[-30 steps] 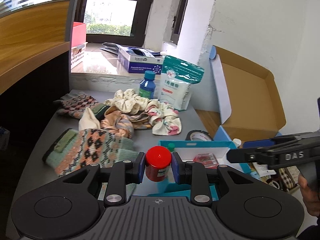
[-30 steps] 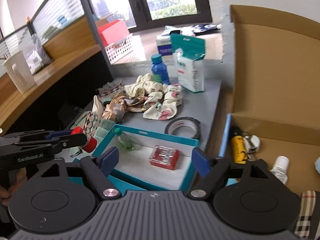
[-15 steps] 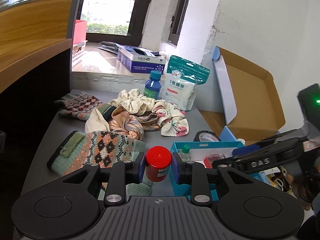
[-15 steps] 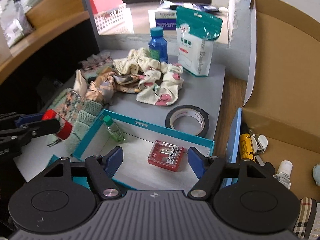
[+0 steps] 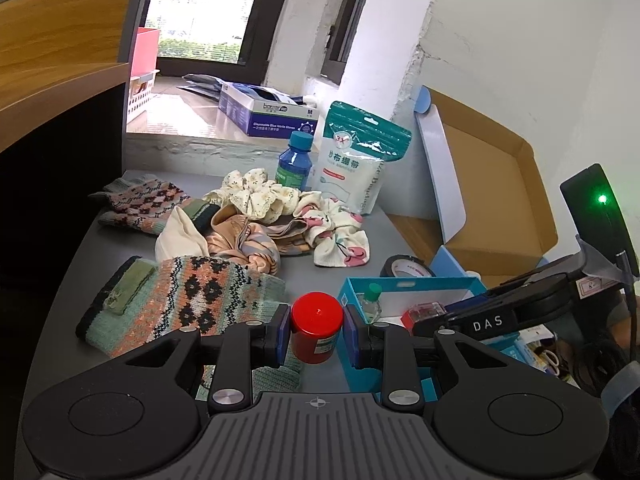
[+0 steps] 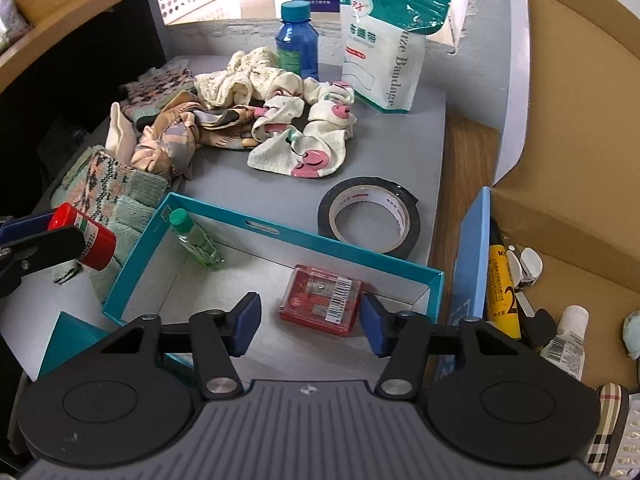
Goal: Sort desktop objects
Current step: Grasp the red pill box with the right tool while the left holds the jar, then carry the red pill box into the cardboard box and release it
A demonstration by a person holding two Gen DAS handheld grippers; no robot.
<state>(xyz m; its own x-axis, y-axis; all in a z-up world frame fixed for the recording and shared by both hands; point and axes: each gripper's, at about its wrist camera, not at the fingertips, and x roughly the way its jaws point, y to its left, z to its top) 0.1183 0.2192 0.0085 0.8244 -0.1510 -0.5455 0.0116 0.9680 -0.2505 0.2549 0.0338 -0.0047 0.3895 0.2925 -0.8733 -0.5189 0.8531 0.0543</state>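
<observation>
My left gripper [image 5: 316, 330] is shut on a small red-capped bottle [image 5: 317, 332] and holds it above the knit glove [image 5: 188, 304], just left of the teal box [image 5: 352, 292]. The bottle also shows in the right wrist view [image 6: 86, 236]. My right gripper [image 6: 310, 320] is open, low over the teal box [image 6: 280, 232], with the red plastic case [image 6: 322, 298] between its jaws but untouched. A small green-capped bottle [image 6: 196, 240] lies in the box's far left corner.
A roll of black tape [image 6: 370, 216] lies behind the box. Scrunchies [image 6: 304, 136], a second glove [image 5: 140, 204], a blue bottle [image 6: 298, 40] and a bandage bag [image 6: 384, 40] crowd the back. An open cardboard box [image 6: 568, 152] with markers and small items stands on the right.
My right gripper has dropped and moved forward over the teal box, so the red case now sits between its jaws. My left gripper drew back and left a little, still holding the bottle.
</observation>
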